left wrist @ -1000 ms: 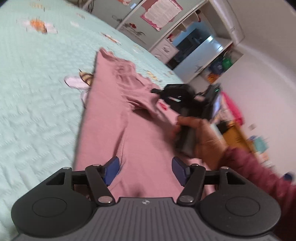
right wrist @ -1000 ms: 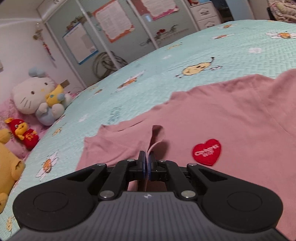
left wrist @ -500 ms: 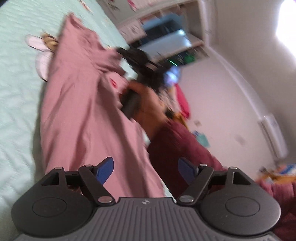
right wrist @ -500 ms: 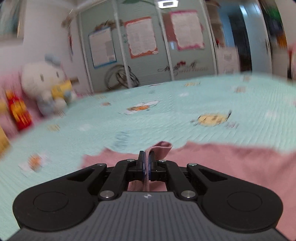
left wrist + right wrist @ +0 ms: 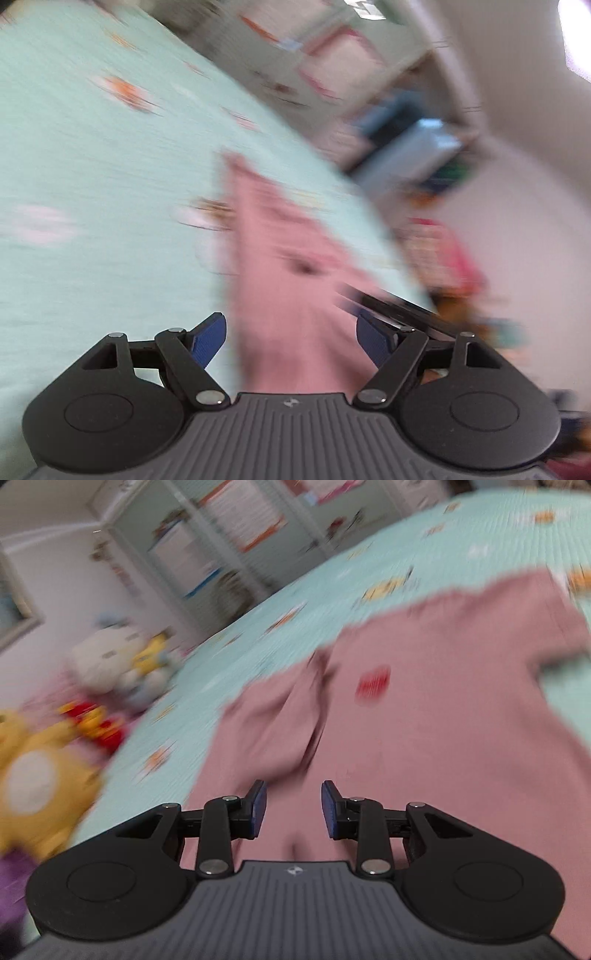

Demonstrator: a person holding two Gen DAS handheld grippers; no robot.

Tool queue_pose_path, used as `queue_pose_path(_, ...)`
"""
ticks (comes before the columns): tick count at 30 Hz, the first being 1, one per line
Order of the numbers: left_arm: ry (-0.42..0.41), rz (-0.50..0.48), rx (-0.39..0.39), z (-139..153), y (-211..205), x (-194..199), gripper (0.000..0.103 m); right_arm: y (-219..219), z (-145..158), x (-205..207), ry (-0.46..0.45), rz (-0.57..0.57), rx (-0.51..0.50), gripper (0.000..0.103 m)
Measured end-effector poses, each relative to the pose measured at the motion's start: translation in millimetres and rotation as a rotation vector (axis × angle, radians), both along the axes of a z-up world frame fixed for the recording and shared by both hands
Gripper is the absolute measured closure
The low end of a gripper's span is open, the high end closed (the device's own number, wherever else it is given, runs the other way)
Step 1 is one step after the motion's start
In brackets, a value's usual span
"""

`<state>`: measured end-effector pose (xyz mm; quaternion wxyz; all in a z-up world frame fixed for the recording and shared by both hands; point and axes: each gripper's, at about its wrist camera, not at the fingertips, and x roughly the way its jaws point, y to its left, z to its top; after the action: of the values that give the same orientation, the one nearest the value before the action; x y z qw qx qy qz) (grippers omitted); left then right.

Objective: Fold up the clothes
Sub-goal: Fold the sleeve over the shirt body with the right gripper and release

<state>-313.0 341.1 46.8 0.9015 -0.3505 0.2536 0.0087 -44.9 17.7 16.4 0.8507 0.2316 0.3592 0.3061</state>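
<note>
The pink top point(image 5: 424, 720) lies spread mid-frame on the bedspread point(image 5: 461, 535), its left panel folded in — the right gripper point(image 5: 291, 808), jaws just parted and empty, and the left gripper point(image 5: 291, 338), wide and empty, should next take hem corners cleanly; bare bedspread lies beyond, plush toys point(image 5: 122, 664) at left.

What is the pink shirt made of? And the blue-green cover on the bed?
The pink shirt looks like soft matte knit cloth, maybe cotton: it creases and lies limp. The red patch on it is too blurred to judge. The bed cover seems quilted fabric, since faint stitched ridges cross it, with printed cartoon shapes. Blur leaves both uncertain.
</note>
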Motion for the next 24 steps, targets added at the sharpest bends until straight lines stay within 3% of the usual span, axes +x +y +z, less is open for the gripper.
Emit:
queue_pose_path(2,0.044,0.044,0.021,-8.1,-2.4,-23.4,0.022,-25.1,-7.1,-46.2,0.053,0.054,0.056,0.062)
queue_pose_path(6,0.074,0.090,-0.026,-26.6,-10.0,-57.5,0.022,-64.5,-26.3,-122.7,0.141,0.133,0.122,0.058)
queue_pose_path(8,0.071,0.086,-0.040,-32.2,-13.7,-66.1,0.021,-78.7,-31.0,-143.9,0.145,0.163,0.132,0.058)
queue_pose_path(13,0.028,0.116,-0.195,-54.2,-2.1,-69.6,0.021,-88.5,-30.6,-170.9,0.138,0.253,0.214,0.056)
queue_pose_path(16,0.010,0.123,-0.219,-55.2,-2.0,-65.3,0.024,-83.3,-28.8,-179.0,0.139,0.314,0.244,0.056)
queue_pose_path(17,0.013,0.123,-0.219,-55.1,-2.4,-63.7,0.033,-78.9,-29.4,-180.9,0.139,0.334,0.235,0.056)
queue_pose_path(19,0.024,0.093,-0.227,-52.1,-6.3,-58.4,0.067,-70.0,-30.5,-184.8,0.141,0.374,0.217,0.056)
queue_pose_path(20,0.020,0.074,-0.232,-47.1,-10.8,-57.4,0.092,-65.5,-31.0,-186.7,0.141,0.393,0.209,0.058)
queue_pose_path(22,-0.012,0.023,-0.215,-28.4,-27.6,-58.1,0.092,-60.5,-29.1,-195.1,0.079,0.417,0.153,0.058)
queue_pose_path(24,-0.065,-0.079,-0.143,2.1,-57.7,-57.9,0.092,-61.1,-25.2,-202.2,0.051,0.432,0.129,0.058)
